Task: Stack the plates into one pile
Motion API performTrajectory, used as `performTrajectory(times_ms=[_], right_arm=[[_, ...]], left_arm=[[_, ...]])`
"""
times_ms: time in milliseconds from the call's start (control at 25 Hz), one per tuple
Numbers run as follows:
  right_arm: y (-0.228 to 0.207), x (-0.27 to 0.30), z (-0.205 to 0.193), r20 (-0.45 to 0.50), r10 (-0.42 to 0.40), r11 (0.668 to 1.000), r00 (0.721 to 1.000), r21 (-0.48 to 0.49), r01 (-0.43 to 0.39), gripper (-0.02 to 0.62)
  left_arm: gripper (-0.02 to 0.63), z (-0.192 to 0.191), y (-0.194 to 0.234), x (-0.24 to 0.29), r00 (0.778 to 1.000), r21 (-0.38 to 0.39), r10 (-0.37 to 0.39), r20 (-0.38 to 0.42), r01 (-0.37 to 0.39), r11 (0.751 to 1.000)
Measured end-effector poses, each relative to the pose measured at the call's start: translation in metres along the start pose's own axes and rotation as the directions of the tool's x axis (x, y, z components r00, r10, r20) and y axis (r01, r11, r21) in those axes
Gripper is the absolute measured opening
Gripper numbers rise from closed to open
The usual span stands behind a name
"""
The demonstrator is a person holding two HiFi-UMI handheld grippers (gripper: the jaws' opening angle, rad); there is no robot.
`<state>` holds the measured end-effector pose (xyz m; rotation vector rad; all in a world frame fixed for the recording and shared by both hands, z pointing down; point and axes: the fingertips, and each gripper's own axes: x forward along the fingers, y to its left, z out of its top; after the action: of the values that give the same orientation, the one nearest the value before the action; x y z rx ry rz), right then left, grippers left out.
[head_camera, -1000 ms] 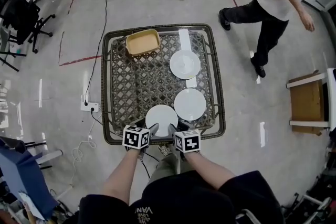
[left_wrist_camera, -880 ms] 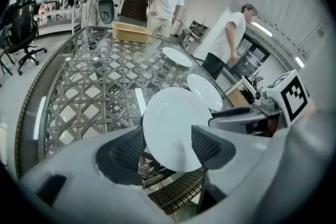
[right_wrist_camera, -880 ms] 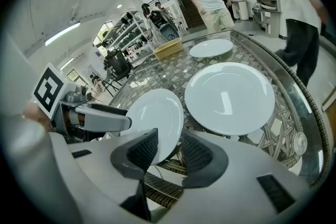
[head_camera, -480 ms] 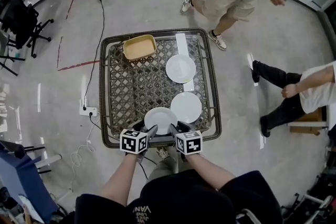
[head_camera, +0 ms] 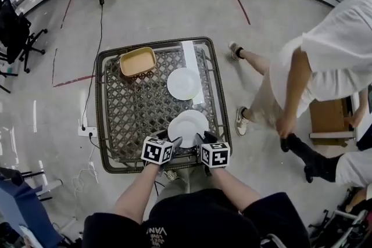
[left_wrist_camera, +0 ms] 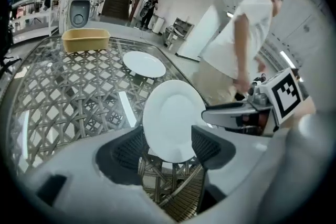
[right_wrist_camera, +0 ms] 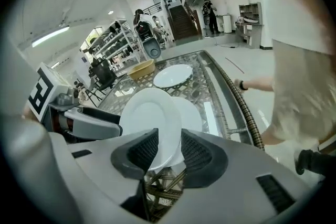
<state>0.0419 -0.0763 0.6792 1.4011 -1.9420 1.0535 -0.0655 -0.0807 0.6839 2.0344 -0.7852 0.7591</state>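
Note:
Both grippers hold one white plate (head_camera: 183, 129) by its near rim, tilted up above the wicker table (head_camera: 110, 125). In the left gripper view this plate (left_wrist_camera: 170, 123) stands between the jaws of my left gripper (head_camera: 173, 146), which is shut on its lower edge. My right gripper (head_camera: 201, 140) is shut on the same plate (right_wrist_camera: 149, 120) from the right. A second plate (right_wrist_camera: 193, 113) lies on the table just behind and under the held one. A third plate (head_camera: 183, 83) rests farther back, in the middle right of the table.
A yellow basket (head_camera: 138, 61) sits at the table's far left corner. A person in a white shirt (head_camera: 325, 61) stands close to the table's right side, with legs and shoes (head_camera: 243, 121) beside its edge. Cables and a socket strip (head_camera: 84, 131) lie on the floor left.
The plate has come up off the table's front edge and moved right, over the second plate, with both grippers on it. A person has walked up to the table's right side.

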Motion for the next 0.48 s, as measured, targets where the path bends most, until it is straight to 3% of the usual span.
performTrajectory(times_ms=[480], right_arm=[[-0.029,0.019,0.013,-0.064,-0.016,0.999,0.998,-0.045,0.013,0.15]], left_arm=[[0.293,0.003,-0.004,0.033,0.997,-0.035,0.015,-0.071,-0.017,0.999]])
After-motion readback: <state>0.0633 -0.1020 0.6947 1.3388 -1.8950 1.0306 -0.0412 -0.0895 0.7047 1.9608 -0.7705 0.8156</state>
